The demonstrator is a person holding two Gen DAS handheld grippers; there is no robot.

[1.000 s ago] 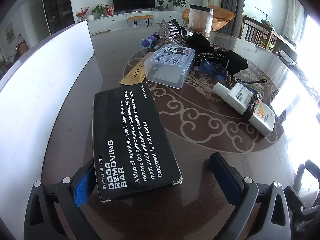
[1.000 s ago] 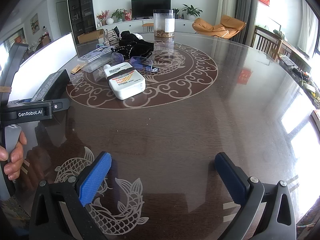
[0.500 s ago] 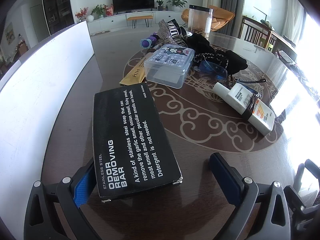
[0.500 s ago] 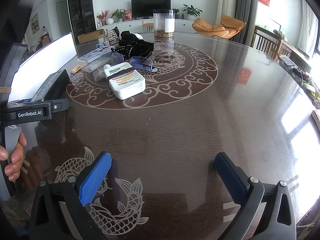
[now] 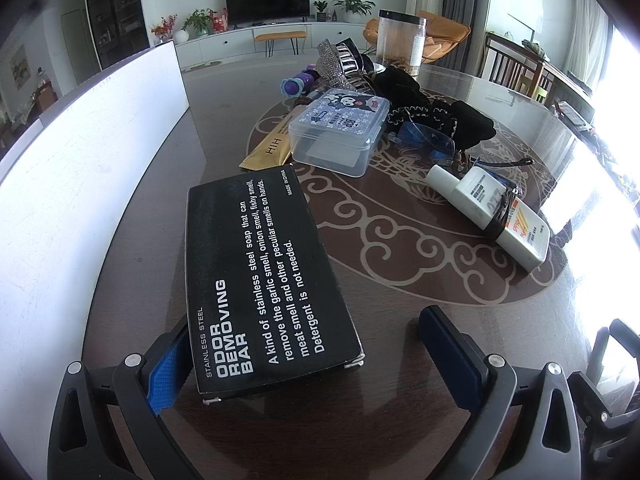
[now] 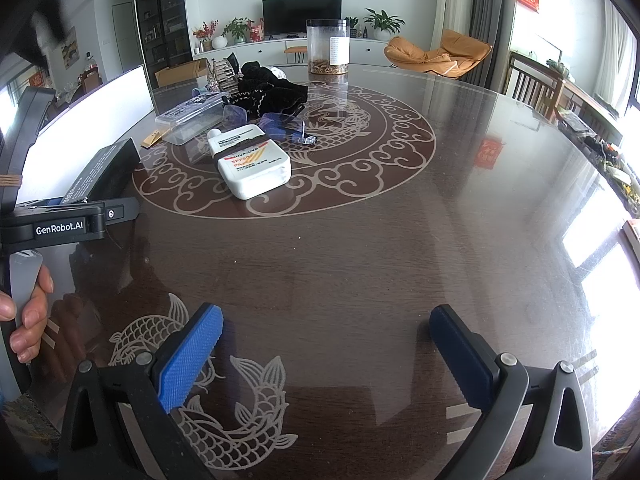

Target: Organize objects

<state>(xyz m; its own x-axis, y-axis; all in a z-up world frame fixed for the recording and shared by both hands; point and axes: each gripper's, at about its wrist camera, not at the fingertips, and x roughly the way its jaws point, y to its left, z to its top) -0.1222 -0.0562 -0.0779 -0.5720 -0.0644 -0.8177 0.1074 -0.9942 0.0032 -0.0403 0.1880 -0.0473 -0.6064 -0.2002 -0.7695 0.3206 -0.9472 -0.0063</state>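
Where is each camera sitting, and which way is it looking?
Left wrist: sits on the left gripper, low over the table, looking along its open fingers at the black box; only those fingers show.
Right wrist: sits on the right gripper, looking across bare table toward the TV wall; its open fingers show, plus the person's hand holding the left gripper.
Both see: the black box, white bottle, clear plastic box, tall jar.

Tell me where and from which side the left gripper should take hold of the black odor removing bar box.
Grip the black box across its two long side edges at the near end, coming in low from the near short end. It lies flat on the table, lengthwise along the left gripper, whose open jaws already straddle it; the left pad sits by one edge.
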